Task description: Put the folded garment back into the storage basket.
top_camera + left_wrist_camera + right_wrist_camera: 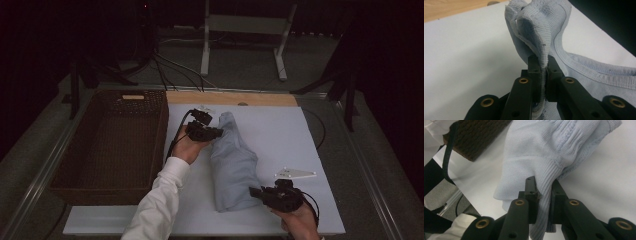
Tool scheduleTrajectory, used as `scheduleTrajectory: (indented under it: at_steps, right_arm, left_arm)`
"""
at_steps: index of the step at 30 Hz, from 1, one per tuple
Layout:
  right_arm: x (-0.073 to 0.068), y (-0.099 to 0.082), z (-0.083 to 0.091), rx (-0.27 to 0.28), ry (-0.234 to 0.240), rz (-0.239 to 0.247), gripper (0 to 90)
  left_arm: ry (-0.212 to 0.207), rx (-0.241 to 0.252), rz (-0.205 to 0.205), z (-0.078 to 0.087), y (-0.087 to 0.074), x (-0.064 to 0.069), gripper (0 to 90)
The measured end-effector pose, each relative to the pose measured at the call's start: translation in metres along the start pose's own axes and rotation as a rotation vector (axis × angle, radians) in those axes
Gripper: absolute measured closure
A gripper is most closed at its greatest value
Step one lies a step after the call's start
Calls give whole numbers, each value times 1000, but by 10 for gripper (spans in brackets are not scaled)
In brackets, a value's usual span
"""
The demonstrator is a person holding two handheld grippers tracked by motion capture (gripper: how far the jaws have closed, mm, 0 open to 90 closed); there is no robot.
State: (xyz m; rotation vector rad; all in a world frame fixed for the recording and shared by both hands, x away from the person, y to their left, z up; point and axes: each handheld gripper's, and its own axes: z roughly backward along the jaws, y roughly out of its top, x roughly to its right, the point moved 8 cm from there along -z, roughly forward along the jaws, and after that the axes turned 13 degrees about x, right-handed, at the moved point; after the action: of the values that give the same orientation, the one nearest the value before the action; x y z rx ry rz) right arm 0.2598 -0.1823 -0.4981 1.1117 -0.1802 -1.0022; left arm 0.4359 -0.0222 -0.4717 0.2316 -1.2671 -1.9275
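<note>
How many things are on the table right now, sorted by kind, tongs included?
Light blue knit garment: 1, folded lengthwise on the white board
Brown wicker basket: 1
Tongs: 2, left tongs and right tongs, each shut on the garment's edge
Total: 4

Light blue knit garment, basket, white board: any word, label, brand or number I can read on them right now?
None: no readable text.
Light blue knit garment: plain ribbed fabric, no tag in sight.
Wicker basket: a pale patch on its far rim, too small to tell if it carries print.
Left tongs and right tongs: black, unmarked.
</note>
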Motion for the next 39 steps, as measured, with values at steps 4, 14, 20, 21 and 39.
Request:
scheduleTrajectory:
  at_steps: [4, 14, 20, 21, 39]
  right_arm:
    - [-2, 6, 0, 13, 6, -3, 804]
    - [-8, 16, -5, 31, 25, 3, 805]
    - [-12, 22, -7, 41, 37, 2, 805]
    - [-13, 23, -7, 41, 42, 0, 805]
    - [-22, 40, -19, 64, 74, -19, 805]
  left_arm:
    - [1, 10, -2, 3, 5, 0, 864]
    - [9, 23, -4, 9, 15, -1, 864]
    - [8, 32, -6, 15, 21, -3, 865]
    - [8, 33, -5, 15, 22, -3, 864]
    - [20, 64, -17, 32, 40, -8, 864]
